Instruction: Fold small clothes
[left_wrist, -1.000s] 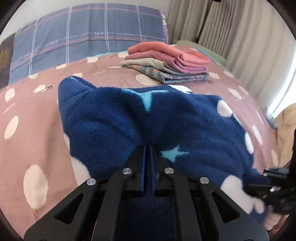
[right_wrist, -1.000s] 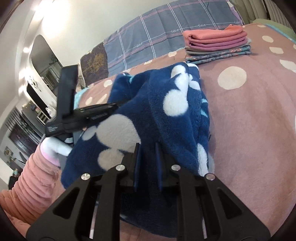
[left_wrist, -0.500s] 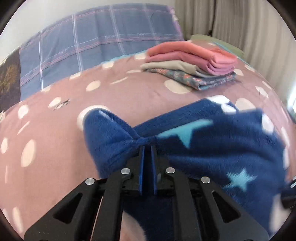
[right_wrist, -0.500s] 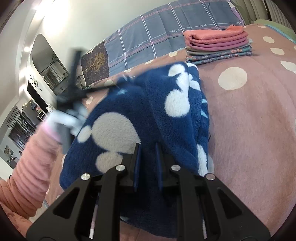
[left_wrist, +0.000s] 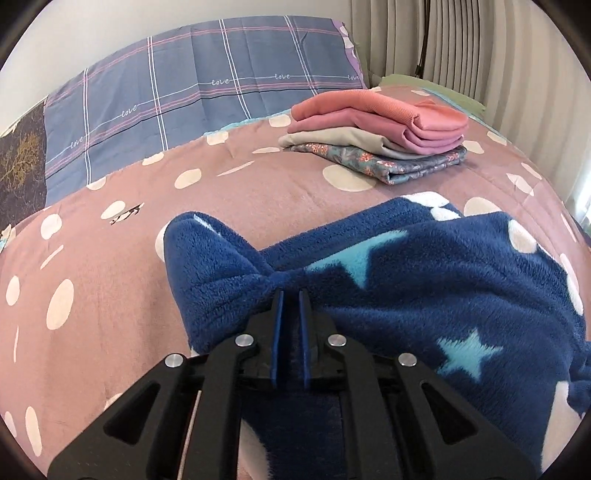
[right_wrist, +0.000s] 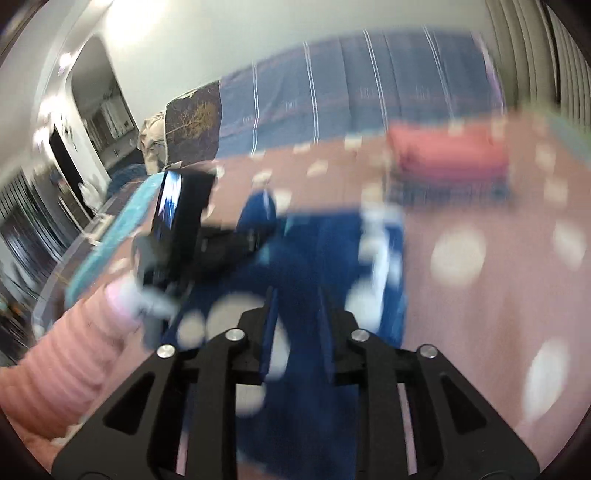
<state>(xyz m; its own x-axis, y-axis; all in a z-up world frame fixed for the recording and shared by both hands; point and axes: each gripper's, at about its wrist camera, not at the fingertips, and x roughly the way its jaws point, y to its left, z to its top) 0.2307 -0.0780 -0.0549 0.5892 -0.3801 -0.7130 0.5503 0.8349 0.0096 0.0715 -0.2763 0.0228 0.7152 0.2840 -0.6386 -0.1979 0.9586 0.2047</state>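
Observation:
A dark blue fleece garment (left_wrist: 424, 295) with light blue stars and white spots lies on the pink dotted bedspread (left_wrist: 110, 295). My left gripper (left_wrist: 290, 295) is shut on a fold of the fleece near its left corner. In the blurred right wrist view my right gripper (right_wrist: 295, 295) has its jaws a little apart over the fleece (right_wrist: 306, 258), and the cloth lies between them. The left gripper's body (right_wrist: 184, 229) shows at the left of that view, with a pink-sleeved arm (right_wrist: 66, 362).
A stack of folded clothes (left_wrist: 376, 136), pink on top, sits at the far right of the bed. A blue plaid pillow (left_wrist: 184, 107) lies behind. Curtains (left_wrist: 461, 44) hang at the right. The right wrist view is motion-blurred.
My left gripper has pulled its fold of fleece back and left across the bed. My right gripper's jaws have spread wider, and its view has swung and blurred.

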